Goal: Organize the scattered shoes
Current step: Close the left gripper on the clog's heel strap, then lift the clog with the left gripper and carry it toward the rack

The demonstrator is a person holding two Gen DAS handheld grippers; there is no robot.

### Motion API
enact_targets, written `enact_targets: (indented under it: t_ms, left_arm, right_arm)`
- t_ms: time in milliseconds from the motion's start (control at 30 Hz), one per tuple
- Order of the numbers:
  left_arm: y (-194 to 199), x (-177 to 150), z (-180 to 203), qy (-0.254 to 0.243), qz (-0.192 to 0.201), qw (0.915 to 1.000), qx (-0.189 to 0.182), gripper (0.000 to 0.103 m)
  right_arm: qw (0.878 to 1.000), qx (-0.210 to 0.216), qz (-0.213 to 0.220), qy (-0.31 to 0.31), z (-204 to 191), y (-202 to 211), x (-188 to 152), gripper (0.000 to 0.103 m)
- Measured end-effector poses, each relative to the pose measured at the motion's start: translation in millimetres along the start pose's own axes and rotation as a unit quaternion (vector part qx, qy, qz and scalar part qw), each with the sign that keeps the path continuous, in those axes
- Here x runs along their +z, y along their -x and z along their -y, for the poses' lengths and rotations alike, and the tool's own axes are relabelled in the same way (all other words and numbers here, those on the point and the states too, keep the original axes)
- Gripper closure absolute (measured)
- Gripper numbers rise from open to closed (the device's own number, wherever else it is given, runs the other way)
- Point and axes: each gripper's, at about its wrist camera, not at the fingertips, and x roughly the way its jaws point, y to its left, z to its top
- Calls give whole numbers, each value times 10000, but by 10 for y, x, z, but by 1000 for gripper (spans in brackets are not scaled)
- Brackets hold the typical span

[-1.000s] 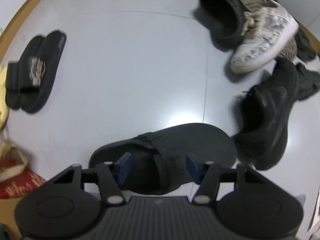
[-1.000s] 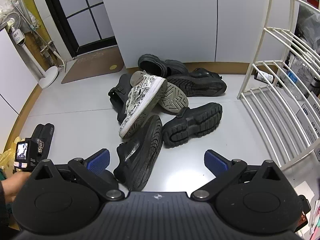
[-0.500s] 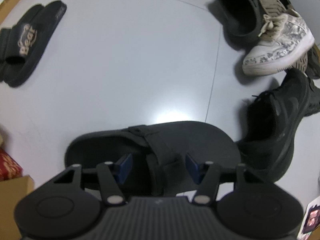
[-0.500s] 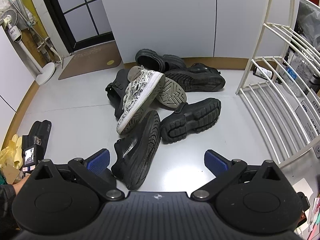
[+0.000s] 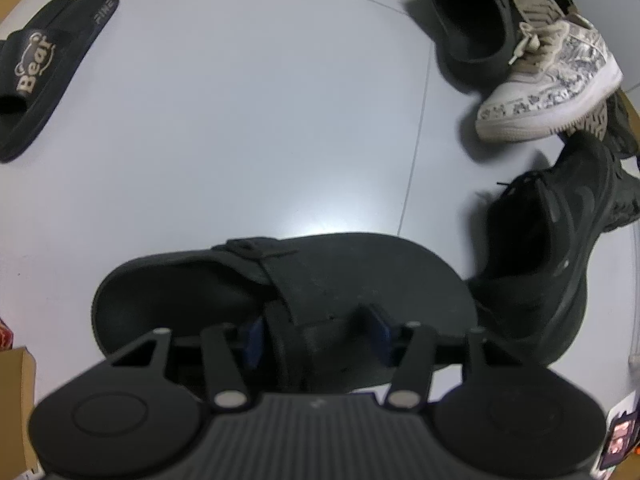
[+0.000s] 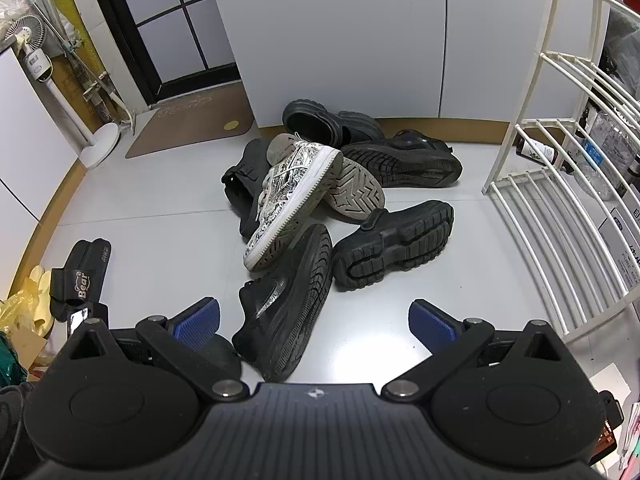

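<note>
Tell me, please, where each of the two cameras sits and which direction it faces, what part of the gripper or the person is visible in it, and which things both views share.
Left wrist: sits on the left gripper, looks steeply down at the floor; its fingers close on a black clog.
Right wrist: sits on the right gripper, looks forward across the floor at the shoe pile and the white rack; its fingers stand open and hold nothing.
Shared: the patterned sneaker, the black sneaker and the Bear slide.
</note>
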Motion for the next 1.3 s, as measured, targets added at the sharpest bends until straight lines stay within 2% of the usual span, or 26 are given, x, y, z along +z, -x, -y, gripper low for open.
enact_targets:
  t_ms: [33,100,133,200,333,500,600,900,1067,1300]
  left_arm:
    - [17,3,6,9,0,10000,25,53]
    - [41,16,2,9,41,10000,36,68]
    - [68,41,-35,80,77,9999,-25,71]
    - [76,74,-82,201,46,9997,-163,74]
    - [177,92,-59,-70,120,9998,-130,78]
    - [398,148,-31,52,197,9992,-345,91]
    - [540,175,-2,110,256,9988,-412,94]
    - [967,124,184,455,602,9937,-823,94]
    - [1155,31,331,869,794,9855,-1220,94]
    - [1279,-75,753,946,972,9781,-1577,95]
  right_arm:
    - [10000,3,-3,5,-7,-2,0,0]
    - [10000,10,-9,14,-22,-7,-1,0]
    - [10000,13,-12,19,-29,-10,-2,0]
    - [10000,20,-17,28,-44,-15,-3,0]
    - [9999,64,-11,96,-74,6,-6,0]
    - [9999,103,52,59,-59,54,15,0]
    - [9998,139,116,38,-54,97,31,0]
    - [9995,173,255,-37,9,225,32,0]
    - [9993,171,321,-134,125,261,44,0]
    - [9985,166,441,-268,348,397,48,0]
